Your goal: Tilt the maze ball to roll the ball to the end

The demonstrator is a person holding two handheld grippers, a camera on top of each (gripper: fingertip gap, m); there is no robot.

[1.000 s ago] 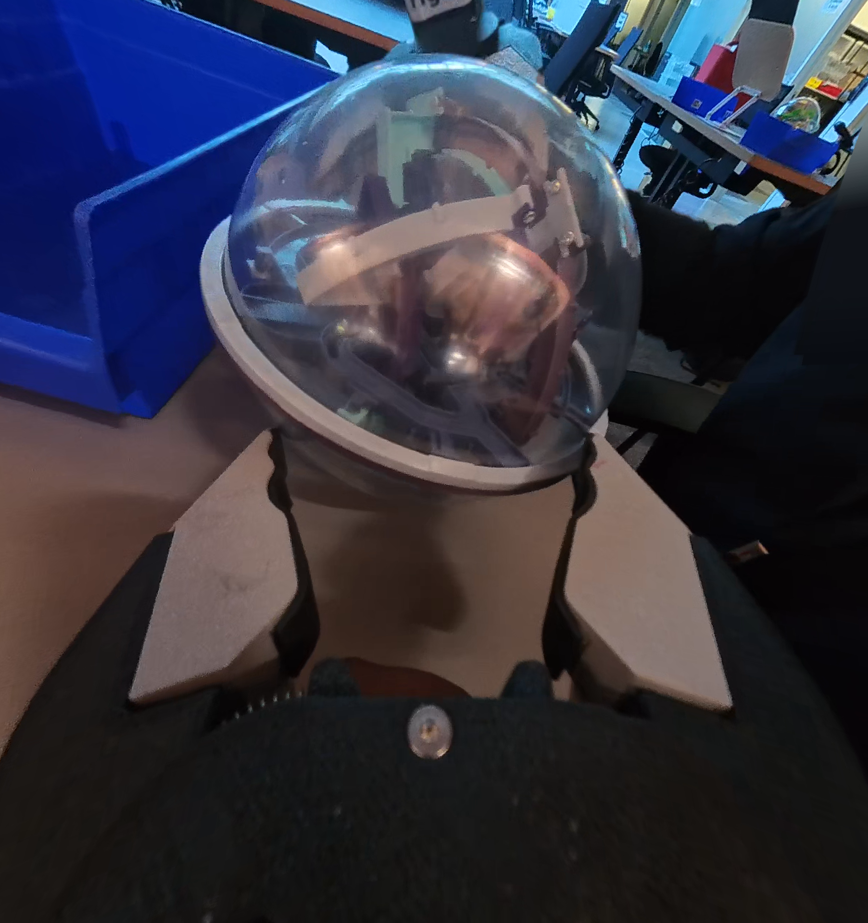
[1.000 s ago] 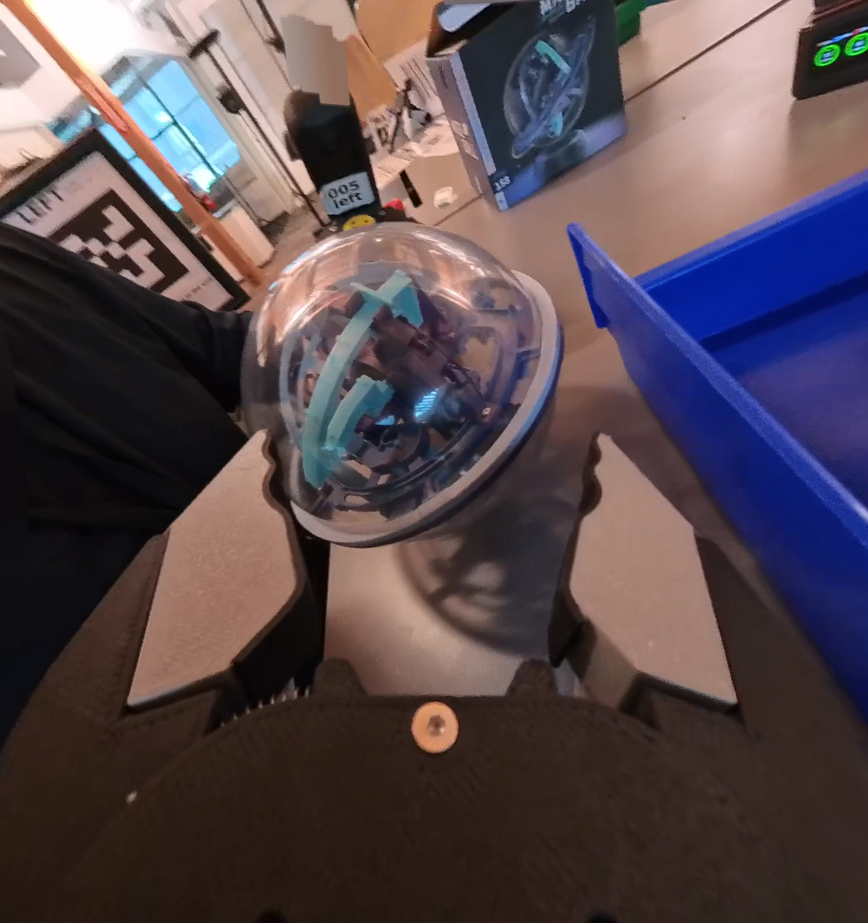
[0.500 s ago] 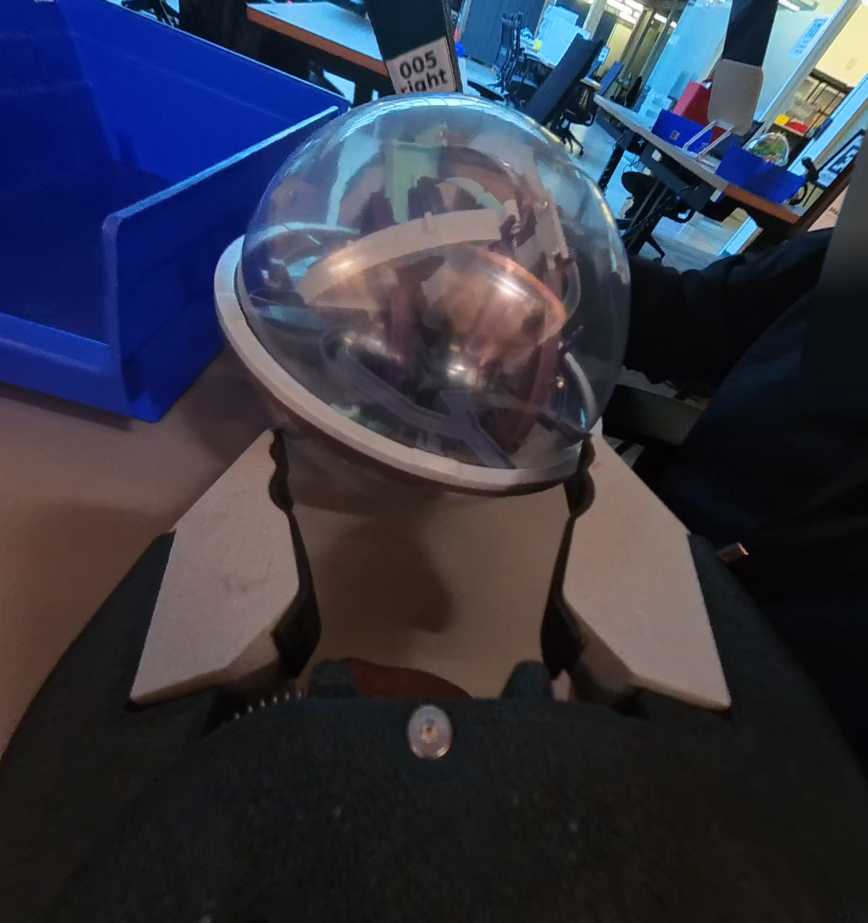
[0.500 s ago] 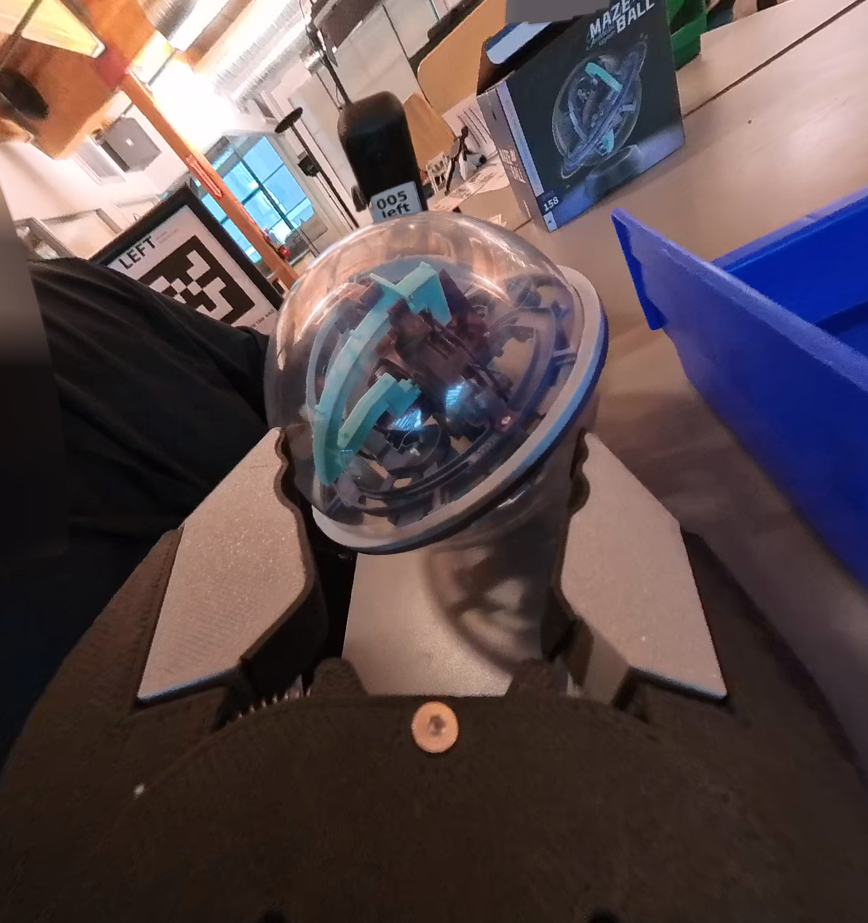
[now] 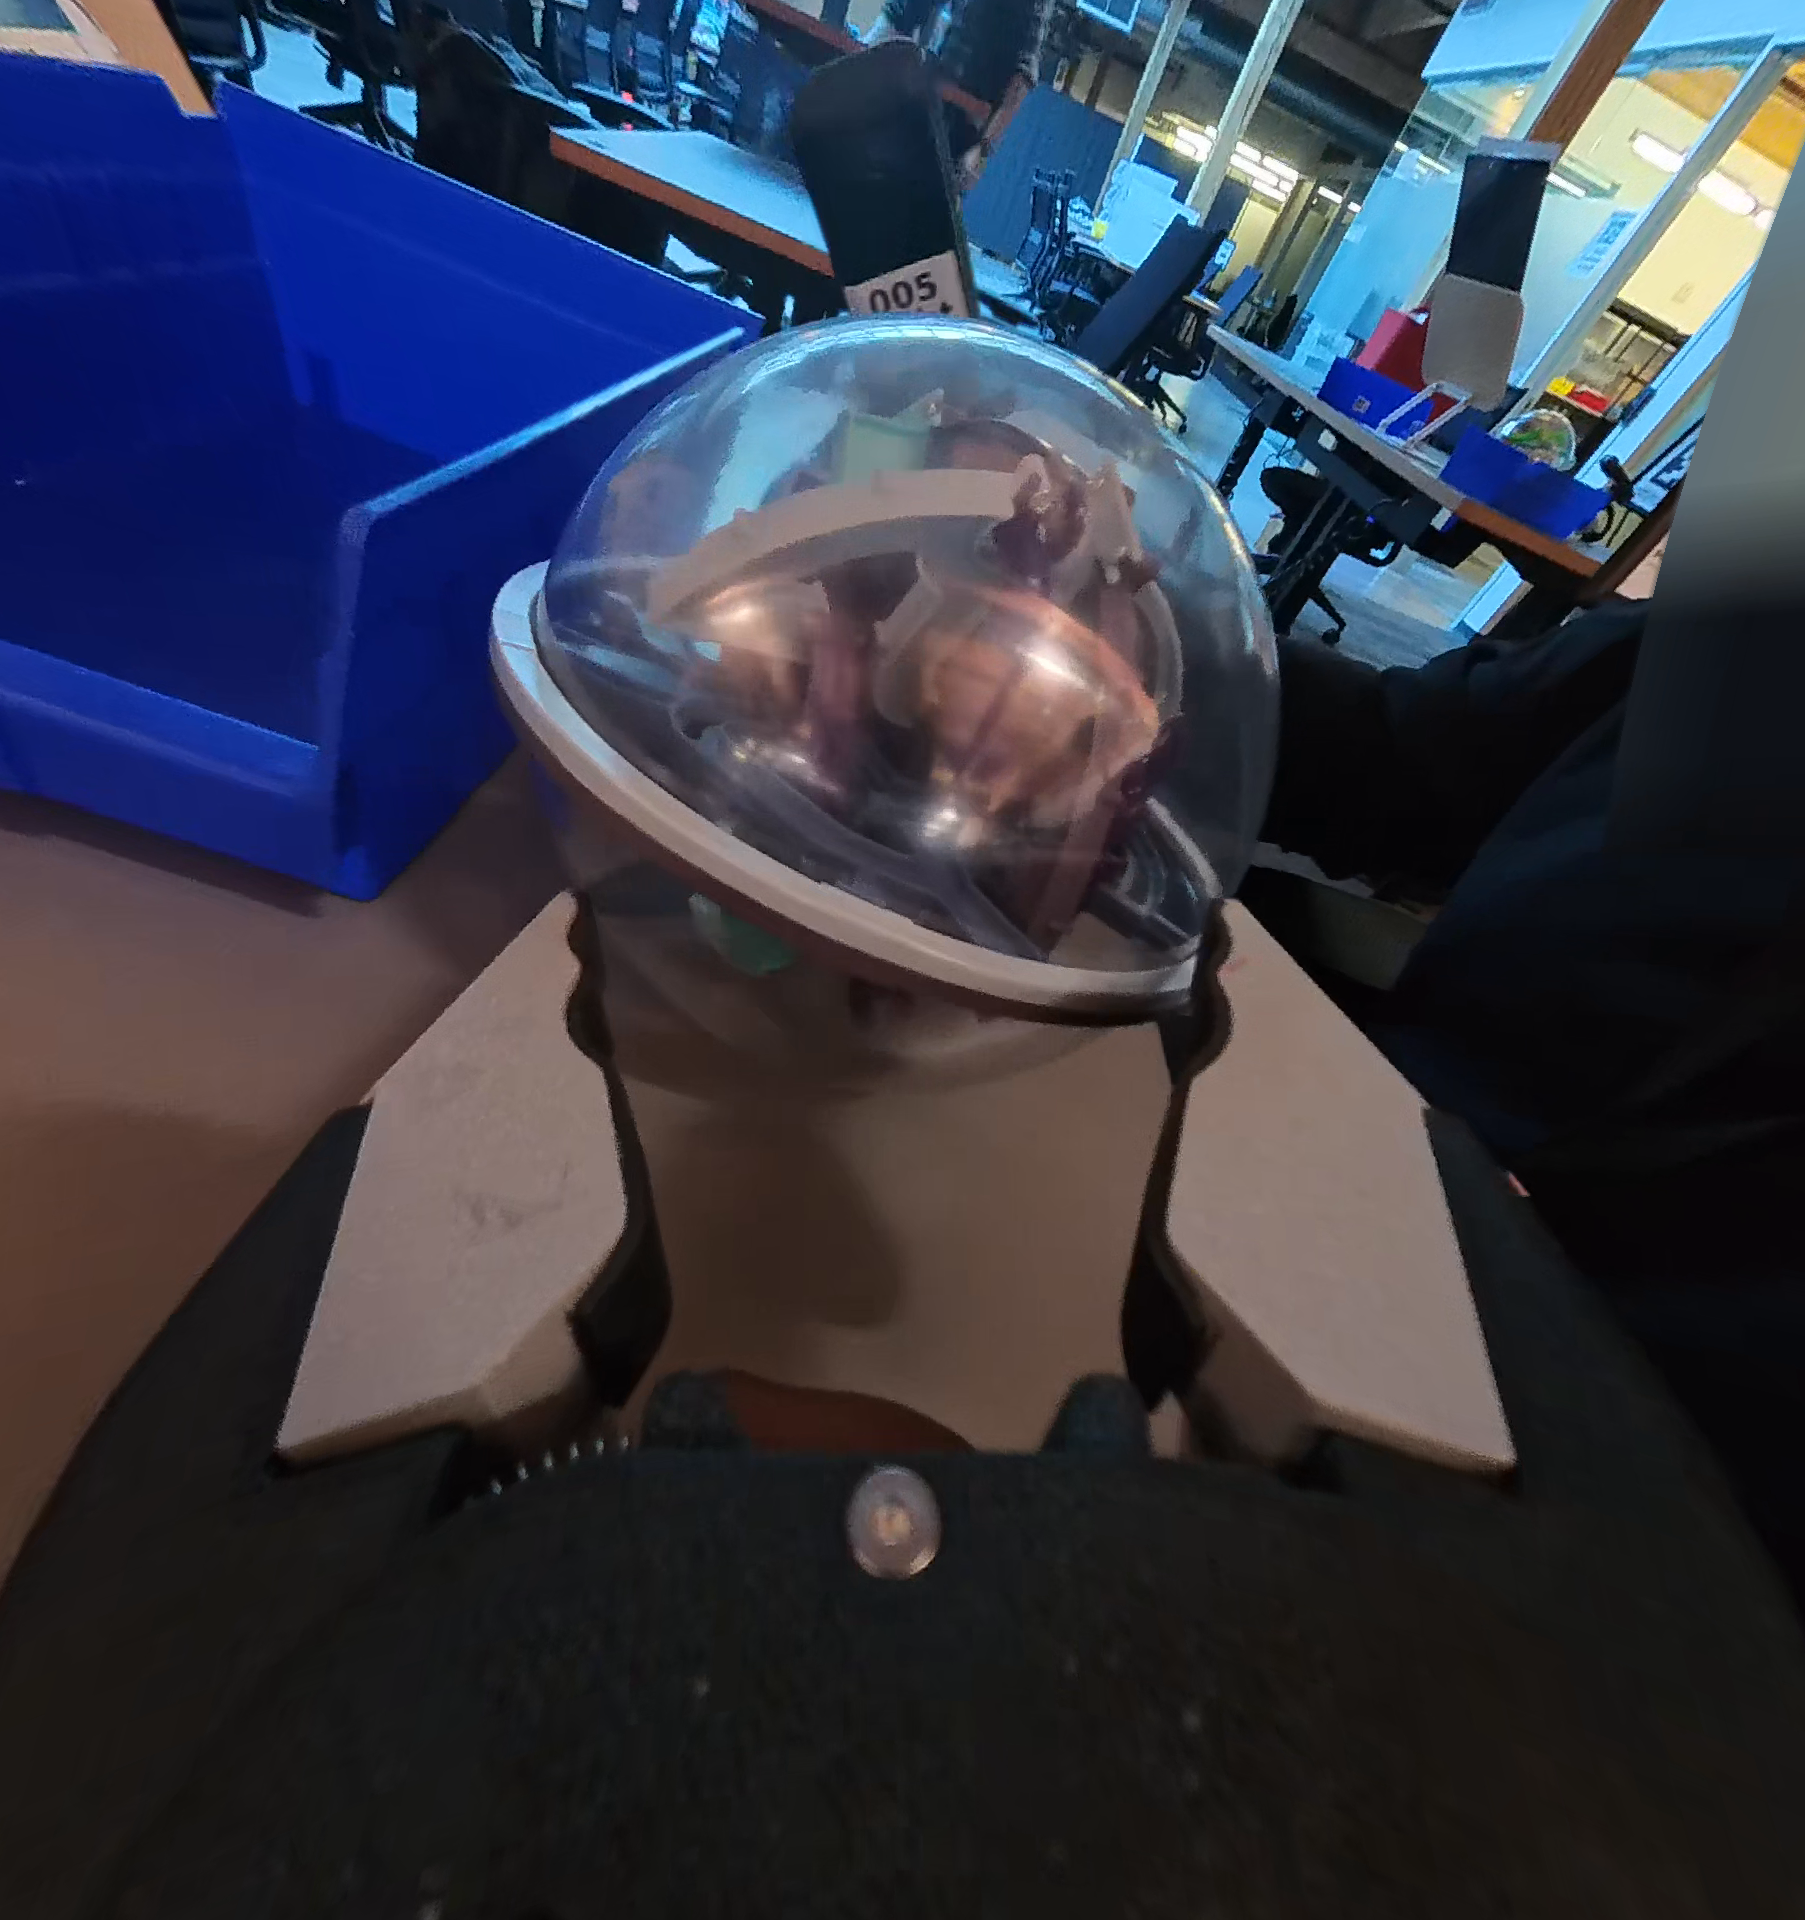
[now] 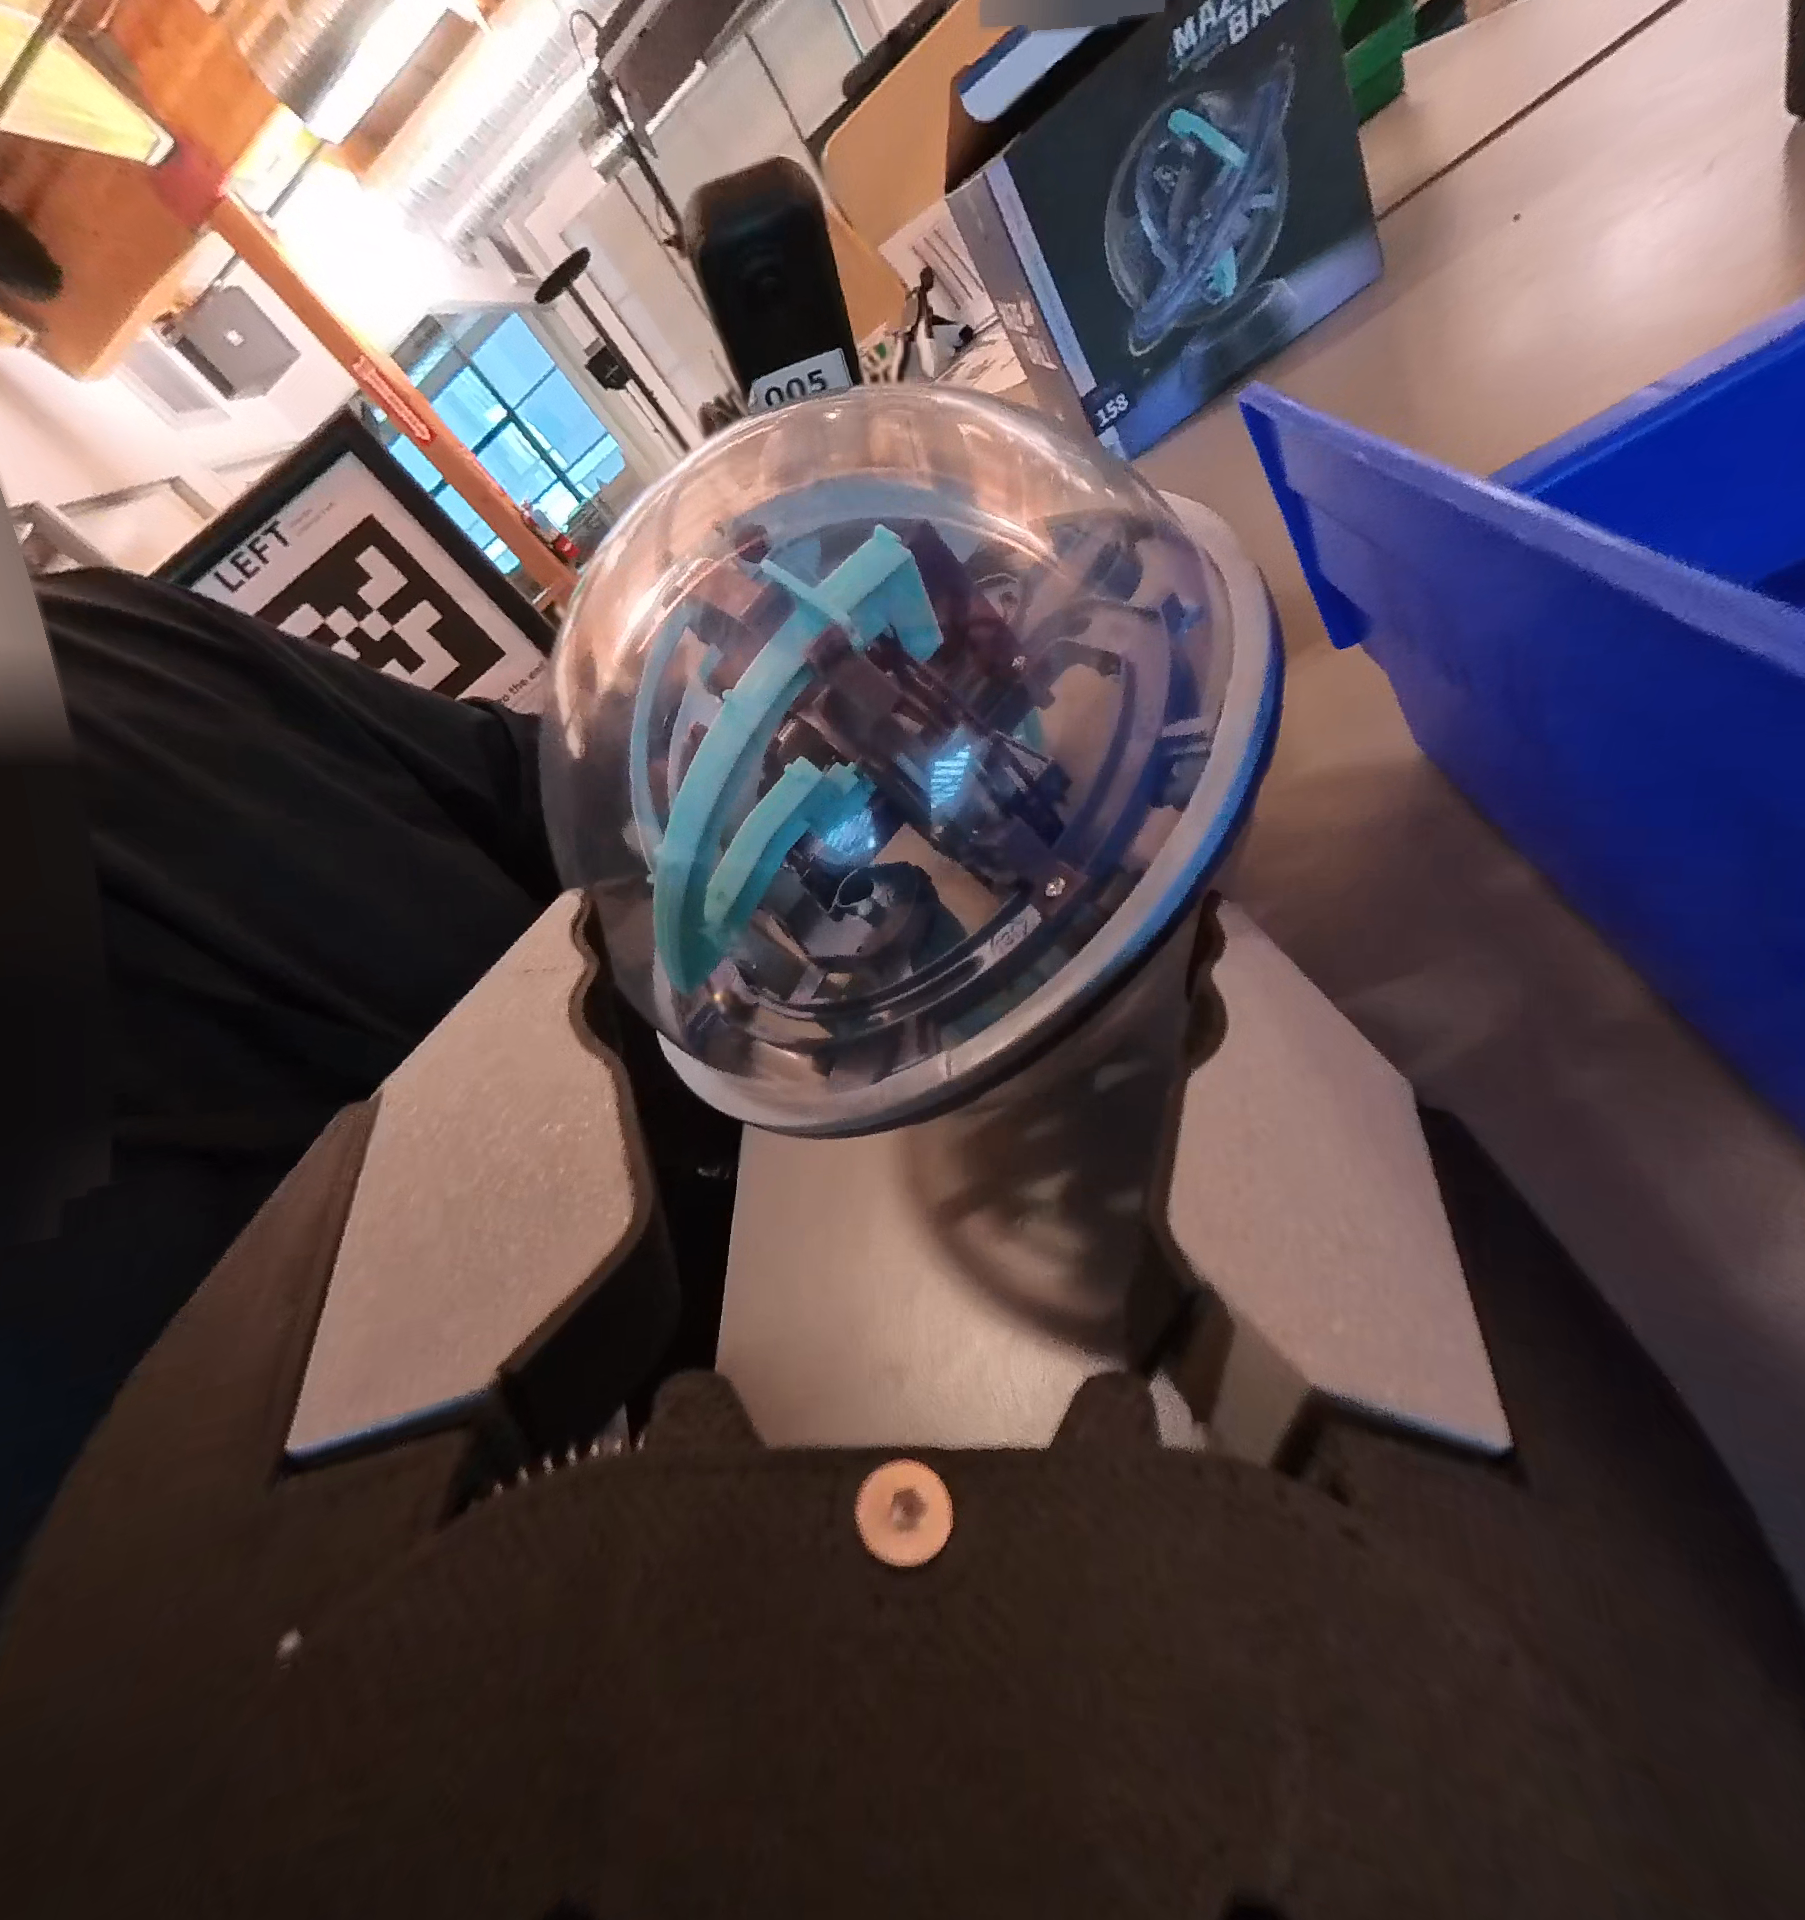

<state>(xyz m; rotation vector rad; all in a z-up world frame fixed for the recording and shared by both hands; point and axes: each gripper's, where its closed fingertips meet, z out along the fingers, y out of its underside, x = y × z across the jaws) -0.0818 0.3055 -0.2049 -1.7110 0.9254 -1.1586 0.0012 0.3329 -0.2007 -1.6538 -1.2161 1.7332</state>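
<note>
Open-plan lab: long desks [image 5: 1397,457], office chairs [image 5: 1147,312], blue bins [image 5: 202,499].

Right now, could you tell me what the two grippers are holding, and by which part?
Both hold the maze ball. The left gripper and the right gripper each clamp its clear lower half, just under the equator rim, from opposite sides.

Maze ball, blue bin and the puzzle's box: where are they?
maze ball [image 6: 908,769]: right wrist view, on its clear dome.
blue bin [image 5: 181,499]: left wrist view, on its inner wall.
box [image 6: 1189,208]: right wrist view, on its printed front.
</note>
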